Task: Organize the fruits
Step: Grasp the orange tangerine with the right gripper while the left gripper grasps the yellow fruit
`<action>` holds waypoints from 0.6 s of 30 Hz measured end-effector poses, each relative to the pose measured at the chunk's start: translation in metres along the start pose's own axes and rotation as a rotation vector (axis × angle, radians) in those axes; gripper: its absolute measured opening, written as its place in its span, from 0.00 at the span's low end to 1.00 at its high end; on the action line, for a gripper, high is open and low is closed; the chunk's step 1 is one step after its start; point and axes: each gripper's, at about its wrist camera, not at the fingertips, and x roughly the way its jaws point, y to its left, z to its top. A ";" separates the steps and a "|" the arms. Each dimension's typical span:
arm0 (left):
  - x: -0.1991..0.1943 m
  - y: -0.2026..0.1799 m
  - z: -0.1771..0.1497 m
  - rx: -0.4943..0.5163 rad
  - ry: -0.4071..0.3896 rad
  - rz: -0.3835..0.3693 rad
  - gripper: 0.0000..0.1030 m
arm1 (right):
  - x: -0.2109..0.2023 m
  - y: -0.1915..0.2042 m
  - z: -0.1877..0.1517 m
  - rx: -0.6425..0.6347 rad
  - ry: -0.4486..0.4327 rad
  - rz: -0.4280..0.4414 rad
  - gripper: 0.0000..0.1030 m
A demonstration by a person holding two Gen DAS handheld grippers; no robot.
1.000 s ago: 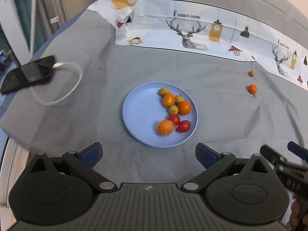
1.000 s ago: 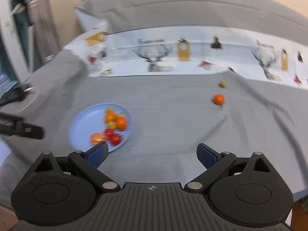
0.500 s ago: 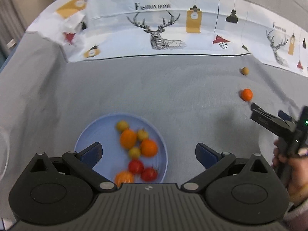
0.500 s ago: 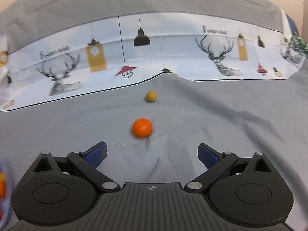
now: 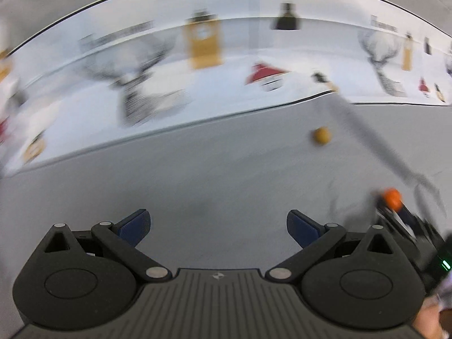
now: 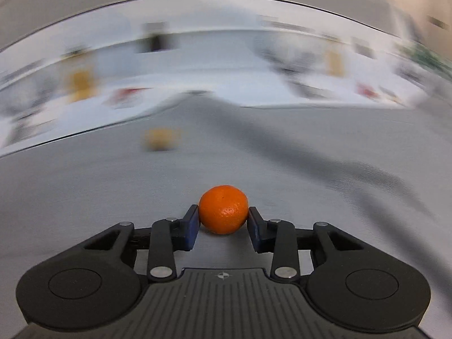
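Observation:
A small orange mandarin (image 6: 223,209) lies on the grey cloth (image 6: 113,197) between the blue pads of my right gripper (image 6: 223,221). Its jaws are closing, and both pads touch the fruit's sides. The left wrist view shows the same mandarin (image 5: 391,196) at the right edge, at the tip of the right gripper. A small yellow fruit (image 5: 322,135) sits further back on the cloth, and the right wrist view shows this yellow fruit (image 6: 161,139) blurred. My left gripper (image 5: 217,220) is open over bare cloth, with nothing between its fingers. The blue plate is out of view.
A white cloth printed with deer and lamps (image 5: 197,70) runs along the back. A raised fold in the grey cloth (image 5: 367,144) crosses behind the mandarin. A person's hand (image 5: 429,319) holds the right gripper at the lower right.
My right gripper has come down onto the mandarin and its wide jaws have closed around it. The left view has swung right, and the plate of fruit has left the frame.

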 end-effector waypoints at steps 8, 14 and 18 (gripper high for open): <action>0.116 -0.109 0.074 0.105 0.060 -0.098 0.99 | 0.030 -0.072 0.005 0.209 0.004 -0.124 0.37; 0.150 -0.131 0.090 0.105 0.073 -0.052 0.26 | 0.035 -0.073 0.008 0.201 -0.007 -0.102 0.37; 0.137 -0.127 0.081 0.100 0.085 -0.057 0.27 | 0.032 -0.074 0.010 0.213 -0.011 -0.105 0.37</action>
